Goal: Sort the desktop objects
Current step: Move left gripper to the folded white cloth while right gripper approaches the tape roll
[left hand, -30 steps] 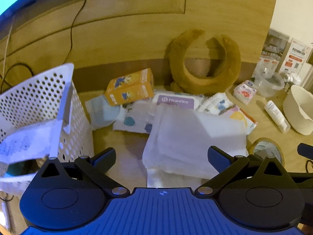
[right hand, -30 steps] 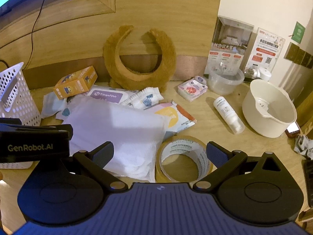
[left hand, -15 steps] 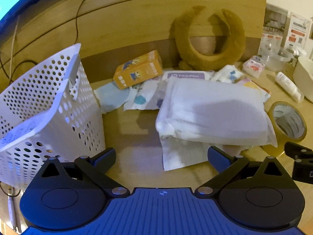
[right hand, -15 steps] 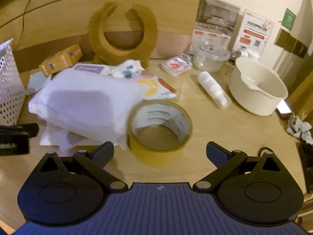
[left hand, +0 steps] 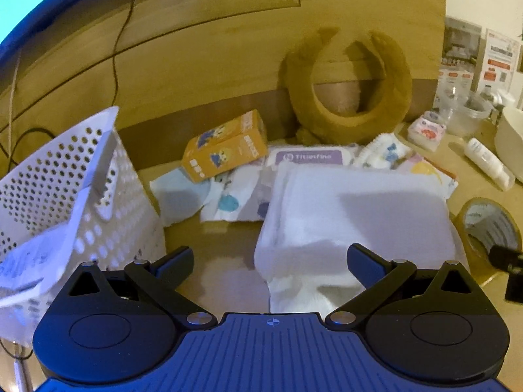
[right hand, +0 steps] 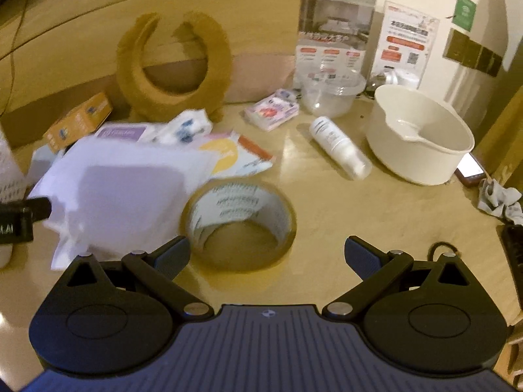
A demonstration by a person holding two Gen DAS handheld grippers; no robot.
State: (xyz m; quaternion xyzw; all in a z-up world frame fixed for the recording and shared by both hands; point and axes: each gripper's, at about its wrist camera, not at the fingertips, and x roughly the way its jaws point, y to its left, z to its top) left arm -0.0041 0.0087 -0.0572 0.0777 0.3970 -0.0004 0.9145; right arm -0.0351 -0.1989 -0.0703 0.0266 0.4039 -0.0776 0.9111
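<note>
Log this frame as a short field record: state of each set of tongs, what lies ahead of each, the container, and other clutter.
left tongs: open, empty
ahead of left tongs: white tissue pack
right tongs: open, empty
ahead of right tongs: tape roll, lying flat on the desk
container: white perforated basket, on the left
other clutter: orange box, brown neck pillow, white bottle, cream bowl
</note>
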